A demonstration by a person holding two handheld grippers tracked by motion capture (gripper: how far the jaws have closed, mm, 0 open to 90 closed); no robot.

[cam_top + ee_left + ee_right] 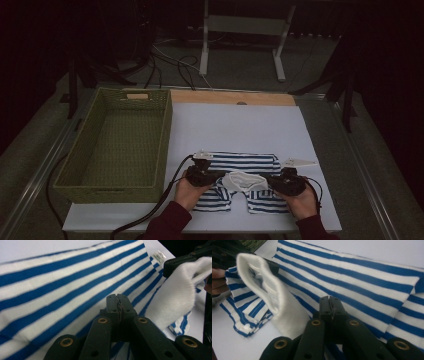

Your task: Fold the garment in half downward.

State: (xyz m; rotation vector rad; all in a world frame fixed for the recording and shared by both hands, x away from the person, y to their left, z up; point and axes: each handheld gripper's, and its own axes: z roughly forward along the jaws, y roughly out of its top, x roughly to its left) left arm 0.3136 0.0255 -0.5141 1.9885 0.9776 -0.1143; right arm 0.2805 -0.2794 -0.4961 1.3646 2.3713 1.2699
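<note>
A blue-and-white striped garment [240, 162] lies flat on the white board [235, 125] near its front edge. A white knitted cloth [243, 180] sits bunched on top of it, between my two grippers. My left gripper [219, 176] is at the cloth's left end, my right gripper [267, 179] at its right end. In the left gripper view the jaws [117, 298] meet over the stripes [62, 285], with the white cloth [180, 290] beside them. In the right gripper view the jaws [329, 301] are shut too, and the white cloth [279, 302] runs past their left side. Nothing shows between either pair of tips.
A green woven basket [167, 135] stands on the left, right against the board's edge. A bare wooden strip [230, 97] borders the board at the back. Black cables trail from the left gripper off the front edge. A garment label [158, 256] shows at one hem.
</note>
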